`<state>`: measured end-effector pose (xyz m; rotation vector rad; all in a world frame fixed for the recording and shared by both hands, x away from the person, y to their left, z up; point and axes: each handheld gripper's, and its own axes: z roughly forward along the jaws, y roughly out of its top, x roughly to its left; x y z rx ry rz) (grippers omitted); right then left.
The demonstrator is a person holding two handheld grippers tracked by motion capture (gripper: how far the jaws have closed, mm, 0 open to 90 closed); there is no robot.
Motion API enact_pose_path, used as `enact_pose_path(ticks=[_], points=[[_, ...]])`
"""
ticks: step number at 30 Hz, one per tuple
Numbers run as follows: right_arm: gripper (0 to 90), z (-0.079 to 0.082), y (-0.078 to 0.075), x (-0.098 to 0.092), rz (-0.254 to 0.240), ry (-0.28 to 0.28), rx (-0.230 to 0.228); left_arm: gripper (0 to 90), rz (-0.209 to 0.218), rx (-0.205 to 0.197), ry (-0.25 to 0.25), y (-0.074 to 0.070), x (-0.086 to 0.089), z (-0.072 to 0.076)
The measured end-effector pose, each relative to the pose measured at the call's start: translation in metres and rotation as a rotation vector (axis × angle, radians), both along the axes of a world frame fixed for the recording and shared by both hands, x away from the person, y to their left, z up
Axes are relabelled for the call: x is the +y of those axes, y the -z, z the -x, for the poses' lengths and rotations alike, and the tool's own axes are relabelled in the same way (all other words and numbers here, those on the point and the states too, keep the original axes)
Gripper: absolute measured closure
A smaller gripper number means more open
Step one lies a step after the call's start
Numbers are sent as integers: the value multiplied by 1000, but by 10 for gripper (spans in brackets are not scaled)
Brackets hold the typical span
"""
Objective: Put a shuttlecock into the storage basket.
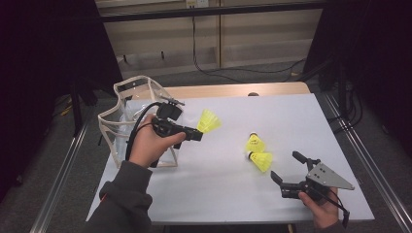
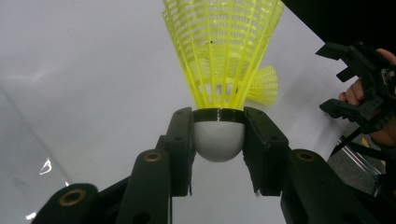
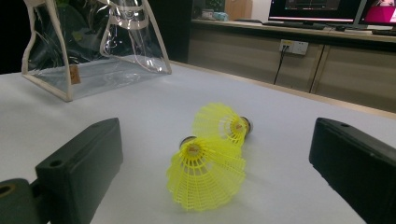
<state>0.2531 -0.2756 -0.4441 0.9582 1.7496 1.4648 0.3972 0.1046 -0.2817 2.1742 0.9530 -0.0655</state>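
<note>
The work in hand looks like packing yellow shuttlecocks into the clear bag (image 1: 127, 127) that stands at the left edge of the white table (image 1: 218, 194), and by my reading it is partly through: 1 shuttlecock (image 1: 209, 121) is off the table, pinched by the left gripper (image 1: 198, 133), while 2 more (image 1: 255, 143) (image 1: 261, 160) lie on the table top near the right gripper (image 1: 286, 171), just beside each other and possibly touching. Whether the bag already holds any I cannot tell (its clear walls glare too much). In the left gripper view the 2 black jaws clamp on the white rounded cork (image 2: 218, 140) of the held shuttlecock, with the yellow skirt (image 2: 222, 46) fanning away from the jaws. What seems left is to carry this 1 over the bag's open top and let go, then fetch the other 2. The left hand (image 1: 148, 145) is raised beside the bag, its gripper roughly level and pointing toward the middle of the table, so the shuttlecock hangs above the table and just right of the bag. The right hand (image 1: 323, 208) sits low at the near right corner, its gripper aimed at the 2 lying shuttlecocks with jaws spread wide and nothing between them.
</note>
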Motion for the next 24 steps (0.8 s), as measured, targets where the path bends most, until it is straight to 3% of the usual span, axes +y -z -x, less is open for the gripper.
enact_pose_path(ticks=[11, 24], points=[[25, 0, 0, 0, -3, 2, -2, 650, 9, -9, -31, -7, 5, -6], [24, 0, 0, 0, -3, 2, -2, 650, -16, -13, -39, -14, 7, -12]])
